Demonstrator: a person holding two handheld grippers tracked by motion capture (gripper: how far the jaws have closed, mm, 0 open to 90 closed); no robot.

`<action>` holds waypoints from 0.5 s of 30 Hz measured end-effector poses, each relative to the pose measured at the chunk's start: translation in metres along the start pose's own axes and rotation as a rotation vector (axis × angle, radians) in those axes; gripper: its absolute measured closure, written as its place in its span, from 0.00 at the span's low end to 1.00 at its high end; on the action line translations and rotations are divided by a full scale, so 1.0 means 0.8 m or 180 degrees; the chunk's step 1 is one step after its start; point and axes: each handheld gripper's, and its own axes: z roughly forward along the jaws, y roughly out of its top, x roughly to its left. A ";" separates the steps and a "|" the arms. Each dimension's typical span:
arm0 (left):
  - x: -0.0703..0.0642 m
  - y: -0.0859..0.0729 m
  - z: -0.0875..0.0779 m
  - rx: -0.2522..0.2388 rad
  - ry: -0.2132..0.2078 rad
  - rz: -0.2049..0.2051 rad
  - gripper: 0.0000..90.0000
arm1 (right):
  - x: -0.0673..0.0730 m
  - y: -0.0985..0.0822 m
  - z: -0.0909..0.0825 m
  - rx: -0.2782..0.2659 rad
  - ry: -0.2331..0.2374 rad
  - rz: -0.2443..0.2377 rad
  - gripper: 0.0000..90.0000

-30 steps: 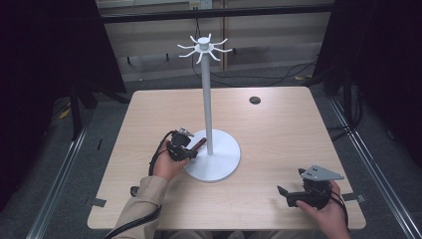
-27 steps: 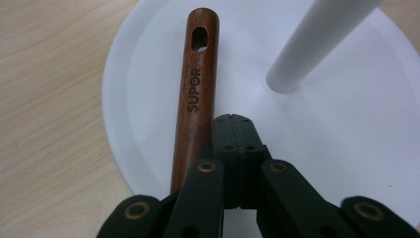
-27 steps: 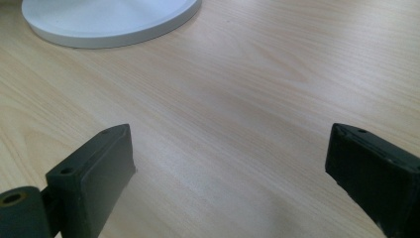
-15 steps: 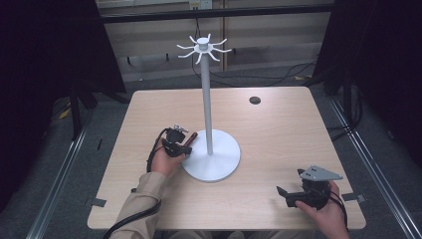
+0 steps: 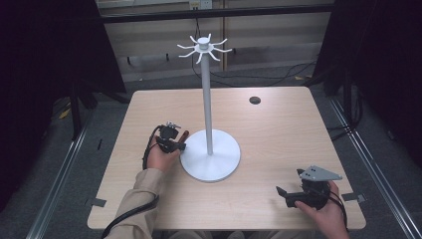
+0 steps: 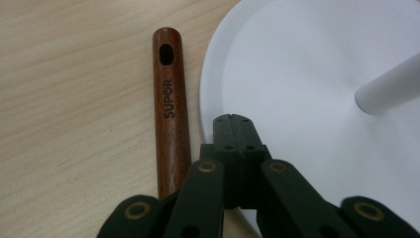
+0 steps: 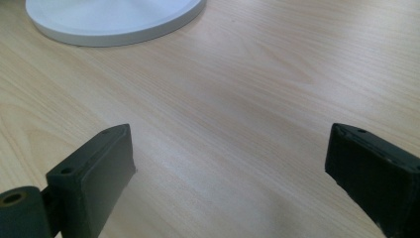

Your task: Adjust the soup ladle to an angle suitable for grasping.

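- Plainly, the white stand (image 5: pixel 210 159) served as the landmark: a round base on the table (image 5: pixel 278 129), with a thin pole rising to a crown of curved hooks (image 5: pixel 203 48).
- The left tongs (image 5: pixel 171 143) lay just off the base's left edge, held in the person's left hand (image 5: pixel 161 157).
- In the left gripper view, the left tongs (image 6: pixel 234 130) had their jaws pressed fully together with nothing between them, and their tips sat over the rim of the white base.
- A dark wooden handle (image 6: pixel 171 109) lay flat on the table just beside that rim, outside the closed jaws and to their left in that view; it bore the word SUPOR and an oval hole near its far end.
- Whether the handle touched the base could not be told.
- From the high view, the handle (image 5: pixel 183 134) peeked out between the left tongs and the base.
- The right tongs (image 5: pixel 293 194) rested well apart from the stand, toward the table's near right corner, in the person's right hand (image 5: pixel 326 214).
- In the right gripper view their jaws stood wide apart over bare wood, gripping nothing, with the base's edge (image 7: pixel 116 22) farther off.
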 end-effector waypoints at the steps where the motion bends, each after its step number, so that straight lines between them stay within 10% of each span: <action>1: 0.001 0.000 0.000 -0.0028 0.0036 -0.0013 1.00 | 0.000 0.000 0.000 -0.0008 0.0000 -0.0005 0.05; 15: 0.011 -0.007 -0.008 0.0018 -0.0010 -0.0080 1.00 | 0.001 0.001 0.000 -0.0003 0.0008 -0.0008 0.05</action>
